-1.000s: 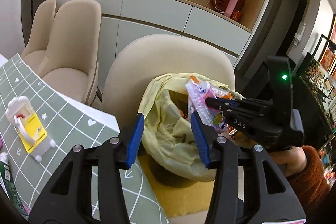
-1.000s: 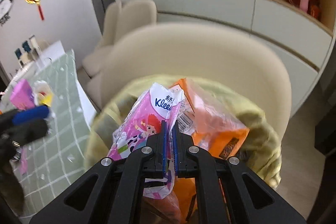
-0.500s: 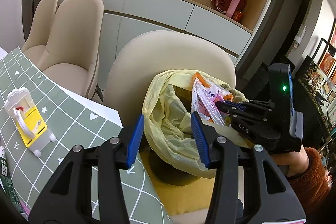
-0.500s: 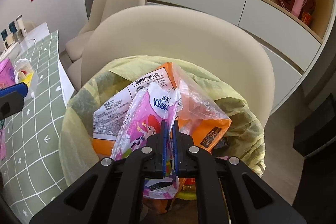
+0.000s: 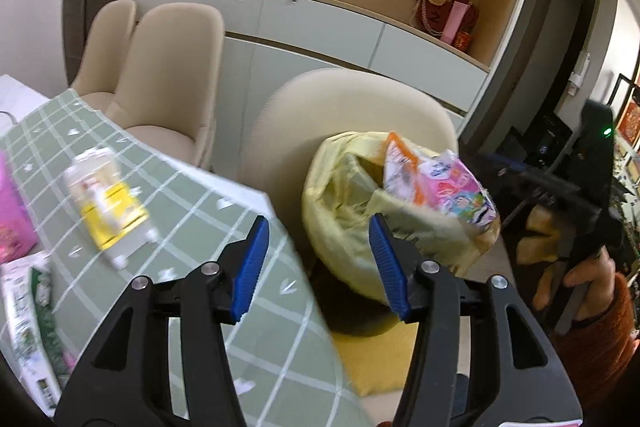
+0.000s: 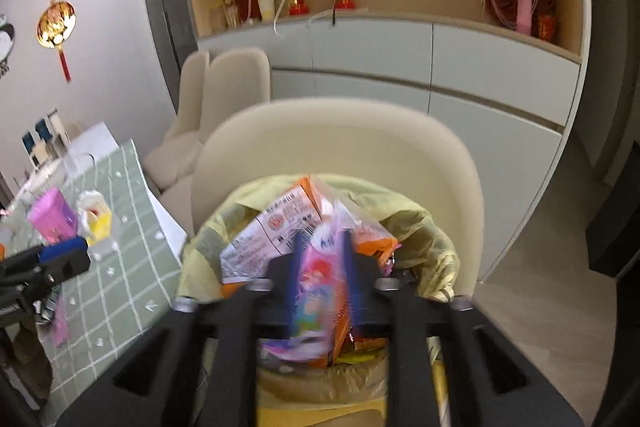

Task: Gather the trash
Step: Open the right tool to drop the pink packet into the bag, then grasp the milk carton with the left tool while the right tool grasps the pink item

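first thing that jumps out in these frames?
The yellow trash bag, on a beige chair, overflows with a pink tissue pack and an orange wrapper. The right gripper hangs open over the pack. The left gripper is open and empty by the green grid tablecloth.

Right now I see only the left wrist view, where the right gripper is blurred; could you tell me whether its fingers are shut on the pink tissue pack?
Observer: No. In the right wrist view the right gripper has its fingers apart, with the pink tissue pack between them.
Operator: Thank you. What lies under the pack?
Observer: An orange packet with a white printed label and barcode, inside the yellow bin bag.
Operator: Does my left gripper show there?
Observer: Yes, the left gripper shows at the left edge, over the green checked tablecloth beside the bag.
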`<state>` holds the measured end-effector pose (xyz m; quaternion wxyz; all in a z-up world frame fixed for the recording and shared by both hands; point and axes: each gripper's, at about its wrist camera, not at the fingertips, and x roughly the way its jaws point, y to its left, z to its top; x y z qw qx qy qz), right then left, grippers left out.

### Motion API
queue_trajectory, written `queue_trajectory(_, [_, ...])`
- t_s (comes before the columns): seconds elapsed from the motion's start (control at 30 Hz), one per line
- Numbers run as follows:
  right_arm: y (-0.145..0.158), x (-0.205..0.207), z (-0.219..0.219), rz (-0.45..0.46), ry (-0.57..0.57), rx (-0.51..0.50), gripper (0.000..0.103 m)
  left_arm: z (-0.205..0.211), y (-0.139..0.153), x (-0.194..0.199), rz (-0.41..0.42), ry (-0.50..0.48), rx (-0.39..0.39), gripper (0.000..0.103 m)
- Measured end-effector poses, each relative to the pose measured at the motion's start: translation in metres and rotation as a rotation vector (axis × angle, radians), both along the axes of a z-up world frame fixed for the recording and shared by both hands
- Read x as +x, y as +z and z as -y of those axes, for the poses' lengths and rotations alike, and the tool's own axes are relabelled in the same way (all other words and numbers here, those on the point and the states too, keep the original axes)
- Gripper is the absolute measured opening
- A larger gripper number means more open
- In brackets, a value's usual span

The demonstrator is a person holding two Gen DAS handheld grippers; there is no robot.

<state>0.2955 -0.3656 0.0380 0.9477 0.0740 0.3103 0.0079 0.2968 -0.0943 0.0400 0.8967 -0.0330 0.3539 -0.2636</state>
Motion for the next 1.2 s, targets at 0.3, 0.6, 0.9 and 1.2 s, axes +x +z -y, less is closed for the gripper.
queue_trajectory(0.3, [0.013, -0.023, -0.053, 0.047, 0.141, -0.043, 0.039, -0.105, 0.002, -0.035, 0.056, 0.173, 0.091, 0.052])
queue_trajectory(0.6, [-0.012, -0.031, -0.174, -0.014, 0.478, -0.013, 0.039, -0.24, -0.02, -0.049, -0.022, 0.484, 0.114, 0.055])
queue_trajectory(0.9, [-0.057, -0.055, -0.317, -0.135, 0.827, -0.085, 0.039, -0.267, -0.028, -0.06, -0.038, 0.466, 0.072, 0.055])
queue_trajectory(1.2, [-0.082, -0.036, -0.352, -0.216, 0.79, -0.165, 0.039, -0.276, -0.034, -0.059, -0.063, 0.459, 0.048, 0.055])
